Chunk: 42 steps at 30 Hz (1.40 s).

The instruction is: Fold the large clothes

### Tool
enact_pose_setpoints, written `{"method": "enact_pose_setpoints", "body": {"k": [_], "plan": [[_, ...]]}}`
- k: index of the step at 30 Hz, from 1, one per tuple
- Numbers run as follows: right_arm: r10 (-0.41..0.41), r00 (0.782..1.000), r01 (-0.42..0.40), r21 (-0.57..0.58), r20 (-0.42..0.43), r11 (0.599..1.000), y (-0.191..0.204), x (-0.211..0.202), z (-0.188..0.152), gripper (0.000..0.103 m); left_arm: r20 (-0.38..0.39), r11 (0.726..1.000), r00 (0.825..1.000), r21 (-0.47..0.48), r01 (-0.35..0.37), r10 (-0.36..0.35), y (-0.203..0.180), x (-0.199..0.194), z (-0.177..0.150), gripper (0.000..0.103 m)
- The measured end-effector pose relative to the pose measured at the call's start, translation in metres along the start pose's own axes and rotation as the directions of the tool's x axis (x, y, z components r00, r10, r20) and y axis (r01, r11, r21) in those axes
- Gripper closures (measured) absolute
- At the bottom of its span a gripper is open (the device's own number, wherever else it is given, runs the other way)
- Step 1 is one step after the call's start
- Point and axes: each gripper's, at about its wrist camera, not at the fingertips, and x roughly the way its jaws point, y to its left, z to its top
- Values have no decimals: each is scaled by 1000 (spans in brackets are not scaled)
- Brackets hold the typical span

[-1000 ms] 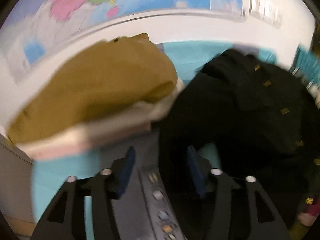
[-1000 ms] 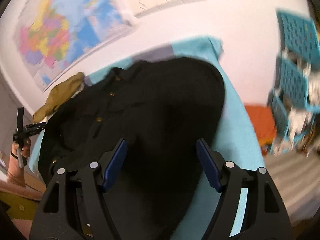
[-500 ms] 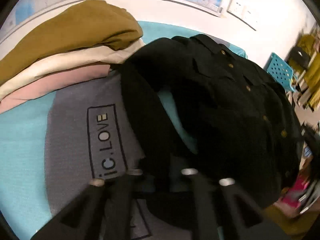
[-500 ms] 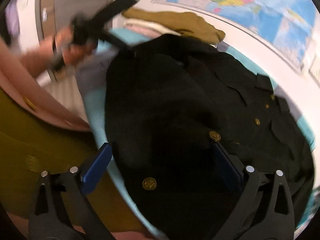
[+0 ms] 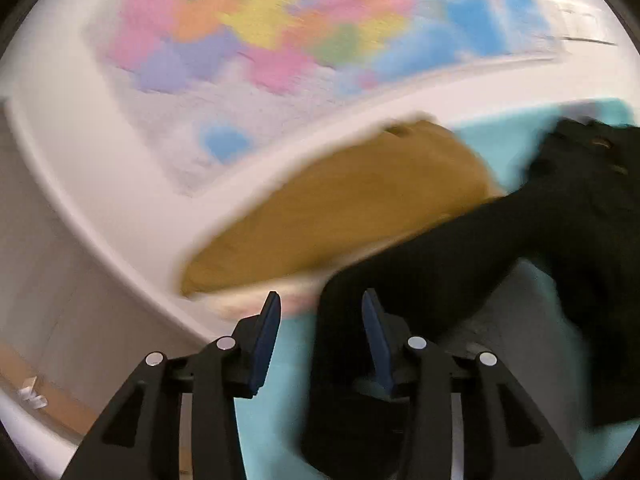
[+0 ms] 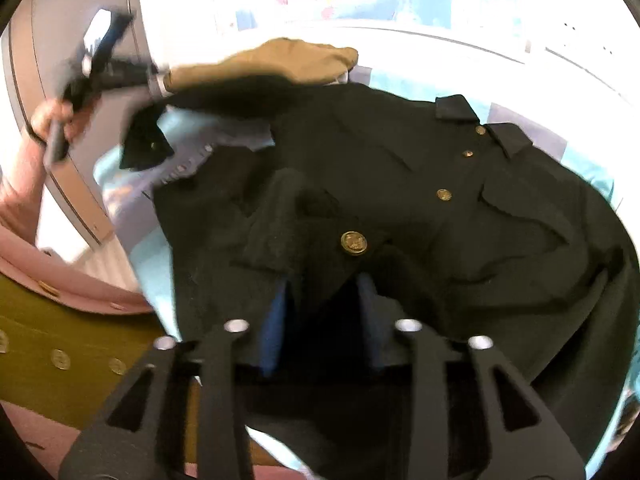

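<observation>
A black coat point(image 6: 400, 184) with gold buttons lies spread on the teal-covered table point(image 5: 276, 432). One of its sleeves point(image 5: 440, 256) runs from the upper right down between the jaws of my left gripper point(image 5: 320, 320). Those jaws are opening, and teal shows between the left pad and the cloth. In the right wrist view a hand holds up the left gripper point(image 6: 152, 78), blurred, with the sleeve cuff point(image 6: 144, 144) hanging under it. My right gripper point(image 6: 324, 296) is closing around the coat's front edge below a large button point(image 6: 354, 243). Cloth covers its fingertips.
A folded stack topped by a mustard garment point(image 5: 352, 204) sits at the table's far left by the white wall with a map point(image 5: 280, 28). A grey cloth point(image 6: 188, 160) lies under the coat. The person's pink and olive clothing point(image 6: 60, 360) fills the lower left.
My left gripper has lifted and tilted up towards the wall, and its jaws, shut half a second ago, have parted around the sleeve. My right gripper's wide jaws have narrowed on the coat's edge.
</observation>
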Motion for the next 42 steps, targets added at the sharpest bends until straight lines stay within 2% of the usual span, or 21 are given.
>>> {"method": "enact_pose_setpoints", "body": {"k": [2, 4, 7, 9, 10, 12, 14, 16, 18, 19, 20, 23, 26, 30, 31, 33, 36, 37, 39, 41, 42], "plan": [[21, 999, -24, 54, 47, 998, -8, -13, -3, 46, 35, 969, 969, -8, 246, -245, -8, -5, -17, 60], [-13, 995, 0, 136, 97, 991, -25, -36, -11, 44, 76, 907, 904, 9, 422, -421, -20, -16, -32, 42], [-118, 985, 76, 287, 129, 955, -59, -70, -35, 34, 116, 765, 757, 81, 638, -643, -45, -30, -53, 30], [-210, 970, 152, 378, 119, 913, -83, -90, -55, 24, 109, 710, 702, 113, 695, -704, -61, -35, -62, 26], [-251, 962, 186, 416, 106, 890, -91, -96, -63, 19, 87, 691, 686, 121, 713, -723, -73, -33, -66, 18], [-334, 940, 252, 520, 69, 816, -113, -112, -89, 16, 32, 693, 694, 114, 712, -719, -92, -18, -66, 16], [-316, 947, 227, 586, 52, 778, -128, -116, -109, 15, -27, 679, 681, 60, 731, -731, -106, -2, -68, 17], [-285, 958, 207, 616, 29, 760, -133, -110, -124, 17, -75, 669, 668, 14, 743, -741, -113, 13, -67, 37], [-236, 971, 173, 595, 30, 785, -130, -96, -124, 63, -84, 672, 669, -5, 740, -738, -122, 17, -62, 57], [-231, 972, 170, 583, 31, 794, -130, -95, -124, 70, -102, 649, 645, -8, 761, -757, -126, 16, -62, 86], [-245, 969, 182, 573, 34, 799, -130, -98, -122, 84, -117, 623, 617, -16, 782, -778, -128, 12, -63, 93], [-294, 950, 177, 588, 108, 789, -145, -131, -114, 95, -81, 581, 579, 0, 814, -812, -121, -14, -67, 93], [-450, 887, 288, 634, 106, 717, -172, -177, -117, 95, -32, 513, 513, 7, 859, -858, -111, -34, -70, 93], [-478, 878, 372, 658, -21, 654, -204, -176, -129, 79, -99, 528, 531, 50, 848, -842, -123, -35, -83, 77], [-483, 873, 403, 655, -66, 639, -208, -169, -131, 70, -110, 535, 538, 54, 843, -836, -125, -33, -86, 63], [-548, 825, 496, 641, -137, 586, -204, -163, -131, 37, -87, 551, 552, 36, 834, -829, -120, -31, -86, 41], [-633, 774, 513, 595, -11, 618, -160, -176, -114, 38, -18, 556, 555, -38, 831, -831, -96, -27, -81, 19], [-614, 788, 484, 571, 45, 663, -147, -177, -109, 38, -14, 555, 555, -51, 830, -831, -93, -26, -79, 17], [-458, 878, 344, 482, 140, 806, -113, -166, -95, 40, -28, 557, 557, -73, 827, -830, -95, -18, -73, 17], [-359, 930, 301, 389, 84, 871, -92, -133, -88, 40, -60, 563, 559, -87, 822, -827, -105, -9, -69, 17], [-364, 930, 324, 378, 39, 867, -92, -119, -89, 40, -79, 558, 553, -105, 823, -830, -111, -3, -67, 17]]}}
